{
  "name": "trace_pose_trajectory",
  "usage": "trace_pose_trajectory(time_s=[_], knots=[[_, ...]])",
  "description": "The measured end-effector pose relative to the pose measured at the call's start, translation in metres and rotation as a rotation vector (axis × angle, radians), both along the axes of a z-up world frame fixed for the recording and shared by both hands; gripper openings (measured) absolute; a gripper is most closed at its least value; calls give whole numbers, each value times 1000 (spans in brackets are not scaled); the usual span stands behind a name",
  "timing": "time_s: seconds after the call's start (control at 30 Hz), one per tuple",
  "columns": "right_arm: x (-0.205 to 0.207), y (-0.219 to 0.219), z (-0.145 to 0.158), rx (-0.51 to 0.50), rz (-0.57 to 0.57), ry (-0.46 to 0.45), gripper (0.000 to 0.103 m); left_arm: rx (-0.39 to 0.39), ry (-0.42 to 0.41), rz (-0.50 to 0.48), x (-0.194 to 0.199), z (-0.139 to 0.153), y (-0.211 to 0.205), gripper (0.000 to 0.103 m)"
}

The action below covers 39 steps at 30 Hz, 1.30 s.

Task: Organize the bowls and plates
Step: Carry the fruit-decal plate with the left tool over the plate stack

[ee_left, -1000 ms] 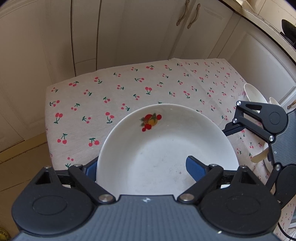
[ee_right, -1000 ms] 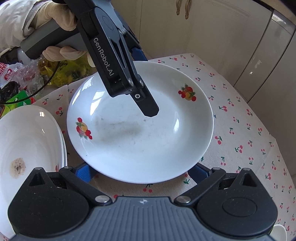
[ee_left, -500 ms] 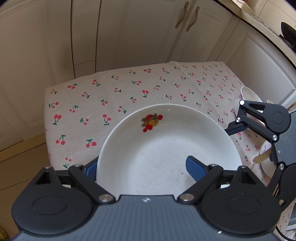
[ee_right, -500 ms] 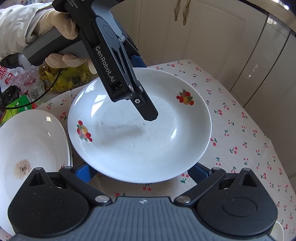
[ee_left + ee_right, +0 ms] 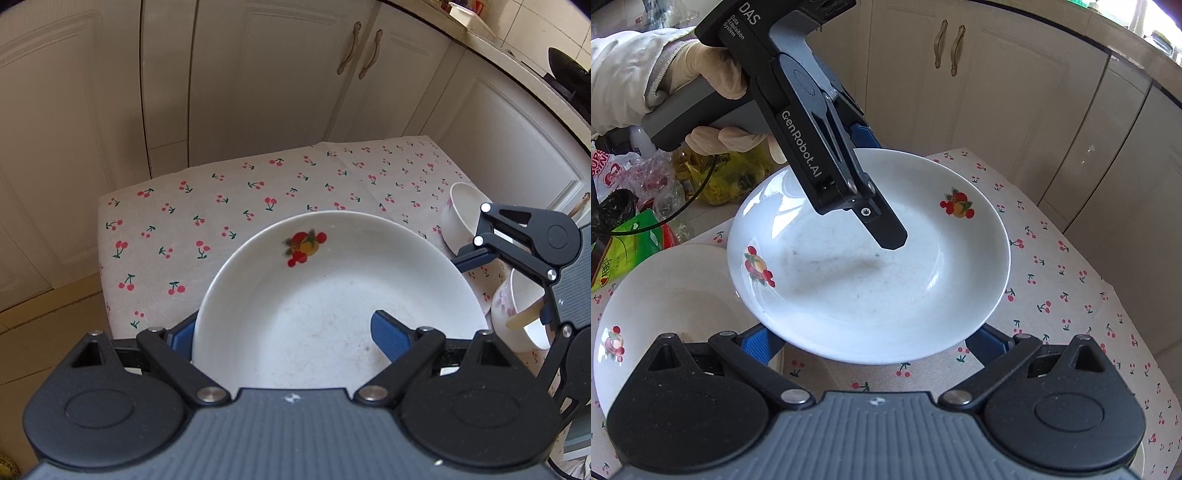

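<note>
A white deep plate with fruit prints (image 5: 332, 295) is held above the cherry-print tablecloth (image 5: 221, 206). My left gripper (image 5: 284, 332) is shut on the plate's rim, one finger inside the dish and one under it; it also shows from the side in the right wrist view (image 5: 871, 206). The same plate (image 5: 886, 280) fills the right wrist view. My right gripper (image 5: 871, 339) is open, its blue pads (image 5: 757, 341) just below the plate's near edge. A second white plate (image 5: 665, 302) lies on the table at the left.
Two small white bowls (image 5: 461, 218) (image 5: 517, 306) stand on the table's right side, one with a spoon in it. Bags and packages (image 5: 646, 192) crowd the far left. Cream cabinets (image 5: 258, 74) stand behind the table. The floor (image 5: 44, 332) drops off at the left edge.
The left gripper has lifted the plate higher above the table. The right gripper stays open beneath the plate's near edge.
</note>
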State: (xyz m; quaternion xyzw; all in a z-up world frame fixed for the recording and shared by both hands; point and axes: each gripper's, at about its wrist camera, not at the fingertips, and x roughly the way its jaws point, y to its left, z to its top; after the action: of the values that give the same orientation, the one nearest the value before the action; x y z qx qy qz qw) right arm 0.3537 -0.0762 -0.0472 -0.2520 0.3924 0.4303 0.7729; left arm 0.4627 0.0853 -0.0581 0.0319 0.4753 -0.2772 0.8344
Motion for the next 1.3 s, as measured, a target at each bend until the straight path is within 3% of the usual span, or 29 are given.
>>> trace_pose_trajectory(time_s=[0.67,1.3], knots=[[-78,-11,26,52,-19,11,103,20,-16,12,-86,35,-11,92],[-151,-8,23,50,-20,24,103,22,-20,8,-158,26,-10,92]])
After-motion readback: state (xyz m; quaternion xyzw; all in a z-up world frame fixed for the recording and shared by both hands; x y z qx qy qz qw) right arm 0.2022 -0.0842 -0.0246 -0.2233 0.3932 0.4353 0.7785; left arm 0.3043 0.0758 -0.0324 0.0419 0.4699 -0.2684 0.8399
